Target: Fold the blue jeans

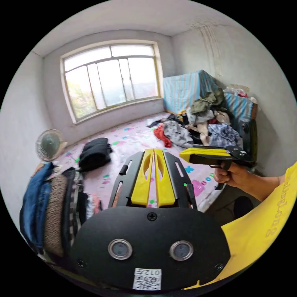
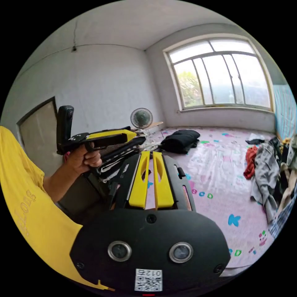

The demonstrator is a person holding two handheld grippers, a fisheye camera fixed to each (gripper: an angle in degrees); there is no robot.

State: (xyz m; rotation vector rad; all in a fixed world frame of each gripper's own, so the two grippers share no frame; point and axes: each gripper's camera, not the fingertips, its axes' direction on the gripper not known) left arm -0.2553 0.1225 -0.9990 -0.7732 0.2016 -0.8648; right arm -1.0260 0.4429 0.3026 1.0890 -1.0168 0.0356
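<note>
Holding nothing: left gripper (image 1: 153, 152) and right gripper (image 2: 150, 153) hovering with jaws pressed together. Folding seemingly not begun; something denim, possibly the blue jeans (image 1: 34, 198), lying atop the stack (image 1: 58, 213) at nine o'clock. Unsorted pile (image 1: 204, 123) waiting at one o'clock.

Clothes heap (image 1: 204, 123) on bed (image 1: 130, 145)

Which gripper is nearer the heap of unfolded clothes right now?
Right. The right gripper is held on the side of the clothes heap; the left gripper is on the far side, by the stacked folded clothes.
</note>
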